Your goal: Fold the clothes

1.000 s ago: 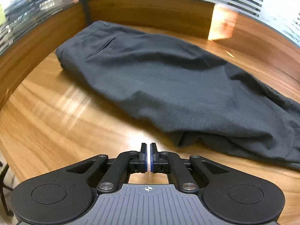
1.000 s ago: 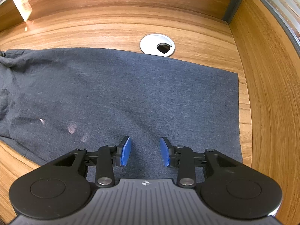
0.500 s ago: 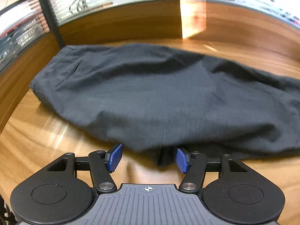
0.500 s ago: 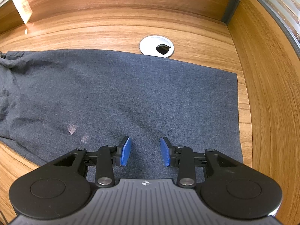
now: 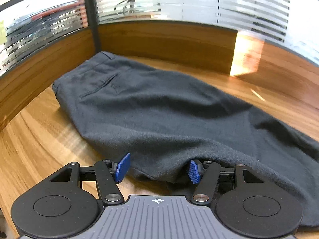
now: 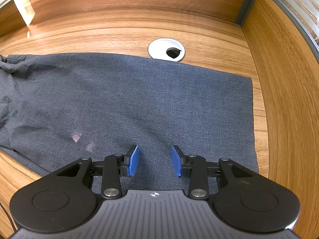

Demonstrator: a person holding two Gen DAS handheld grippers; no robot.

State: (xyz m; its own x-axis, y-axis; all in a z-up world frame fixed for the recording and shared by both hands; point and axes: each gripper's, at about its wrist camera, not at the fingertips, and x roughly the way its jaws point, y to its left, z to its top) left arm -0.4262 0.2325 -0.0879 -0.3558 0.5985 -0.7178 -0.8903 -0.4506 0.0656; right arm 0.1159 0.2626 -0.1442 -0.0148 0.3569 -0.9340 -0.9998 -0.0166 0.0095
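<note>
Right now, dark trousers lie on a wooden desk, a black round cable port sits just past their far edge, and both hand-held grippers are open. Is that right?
Nearly. The cable port is white, not black; only its small opening is dark, as the right wrist view shows. The rest holds: the trousers lie on the desk, and the left hand-held gripper and right hand-held gripper are both open.

Black left tool (image 5: pixel 157 169), blue ridged pads (image 5: pixel 193 171).
</note>
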